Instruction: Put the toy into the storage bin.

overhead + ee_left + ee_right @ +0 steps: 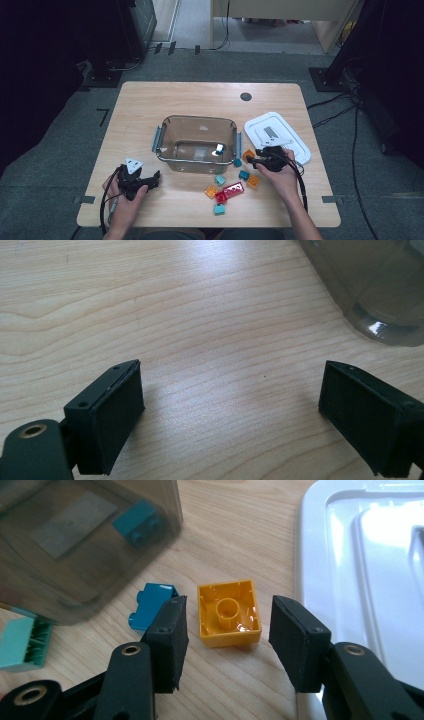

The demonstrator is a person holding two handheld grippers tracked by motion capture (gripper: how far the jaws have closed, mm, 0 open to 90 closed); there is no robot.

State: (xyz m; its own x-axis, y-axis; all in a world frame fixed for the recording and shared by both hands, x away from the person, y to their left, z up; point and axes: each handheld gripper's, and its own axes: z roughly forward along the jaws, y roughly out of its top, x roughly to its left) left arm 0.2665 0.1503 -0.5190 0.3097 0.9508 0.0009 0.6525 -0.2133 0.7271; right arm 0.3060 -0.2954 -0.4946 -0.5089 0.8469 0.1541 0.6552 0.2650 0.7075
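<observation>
Straddling the upturned yellow brick (229, 612) at frame centre, right gripper (227, 640) fingers apart, not touching. Centre, close squarely on side walls. Left gripper (230, 410) fingers apart, empty.

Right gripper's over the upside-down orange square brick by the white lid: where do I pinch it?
Pinch the orange square brick across its two flat outer walls, coming straight down. It lies hollow side up, and the right gripper already straddles it, pads clear of both walls.
</observation>
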